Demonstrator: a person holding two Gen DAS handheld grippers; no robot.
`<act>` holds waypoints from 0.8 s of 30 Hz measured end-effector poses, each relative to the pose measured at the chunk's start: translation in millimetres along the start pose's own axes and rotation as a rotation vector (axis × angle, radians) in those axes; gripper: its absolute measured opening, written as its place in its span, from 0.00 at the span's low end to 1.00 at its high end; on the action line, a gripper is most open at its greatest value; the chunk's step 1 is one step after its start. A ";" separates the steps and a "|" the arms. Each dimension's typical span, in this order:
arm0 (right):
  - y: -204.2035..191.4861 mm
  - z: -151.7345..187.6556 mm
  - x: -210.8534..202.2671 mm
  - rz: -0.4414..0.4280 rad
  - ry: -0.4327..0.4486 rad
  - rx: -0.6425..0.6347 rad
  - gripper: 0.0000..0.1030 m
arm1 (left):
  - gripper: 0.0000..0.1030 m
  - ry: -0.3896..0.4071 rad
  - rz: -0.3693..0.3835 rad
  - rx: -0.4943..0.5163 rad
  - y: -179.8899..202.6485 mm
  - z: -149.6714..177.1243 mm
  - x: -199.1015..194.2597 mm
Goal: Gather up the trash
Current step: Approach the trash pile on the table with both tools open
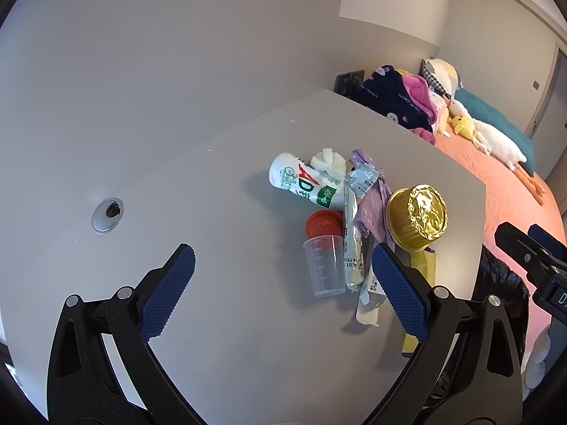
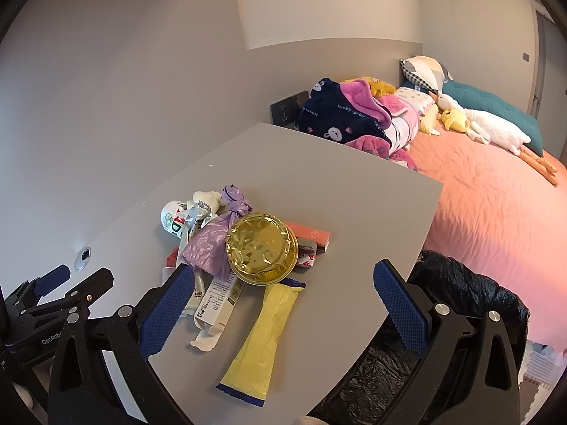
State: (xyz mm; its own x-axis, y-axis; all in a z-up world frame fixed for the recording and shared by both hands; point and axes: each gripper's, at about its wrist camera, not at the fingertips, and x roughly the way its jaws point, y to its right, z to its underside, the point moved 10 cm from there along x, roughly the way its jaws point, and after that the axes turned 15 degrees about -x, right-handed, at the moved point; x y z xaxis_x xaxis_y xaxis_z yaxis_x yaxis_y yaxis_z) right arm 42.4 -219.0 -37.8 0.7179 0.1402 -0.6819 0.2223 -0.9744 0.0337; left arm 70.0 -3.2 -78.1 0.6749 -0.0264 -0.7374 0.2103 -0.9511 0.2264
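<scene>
i held both grippers above the grey table (image 2: 347,191), each with its jaws spread wide and nothing between them. the left gripper (image 1: 283,283) faced the clear measuring cup (image 1: 323,265) and the silver wrapper (image 1: 354,233); the right gripper (image 2: 283,304) hung over the yellow wrapper (image 2: 262,340), near the gold foil container (image 2: 261,248). the trash lay heaped by the table's edge, i judged so it could go straight into the black bin bag (image 2: 460,294) just below.
</scene>
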 end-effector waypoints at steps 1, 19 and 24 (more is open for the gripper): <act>0.0 -0.1 0.1 0.001 0.001 0.000 0.97 | 0.94 -0.001 0.003 -0.001 0.9 0.8 -0.1; -1.8 -0.4 0.4 0.003 -0.002 -0.004 0.97 | 0.94 -0.004 0.011 0.005 1.6 -1.9 -0.6; -0.7 -0.3 -0.5 0.005 0.000 -0.004 0.97 | 0.94 -0.004 0.015 0.006 1.4 -2.7 -1.5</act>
State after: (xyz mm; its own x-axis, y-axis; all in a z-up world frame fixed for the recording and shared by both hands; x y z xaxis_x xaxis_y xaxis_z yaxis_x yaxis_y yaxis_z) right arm 42.0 -218.4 -37.3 0.7188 0.1350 -0.6820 0.2210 -0.9744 0.0401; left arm 71.1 -3.6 -74.9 0.6754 -0.0418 -0.7363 0.1956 -0.9525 0.2335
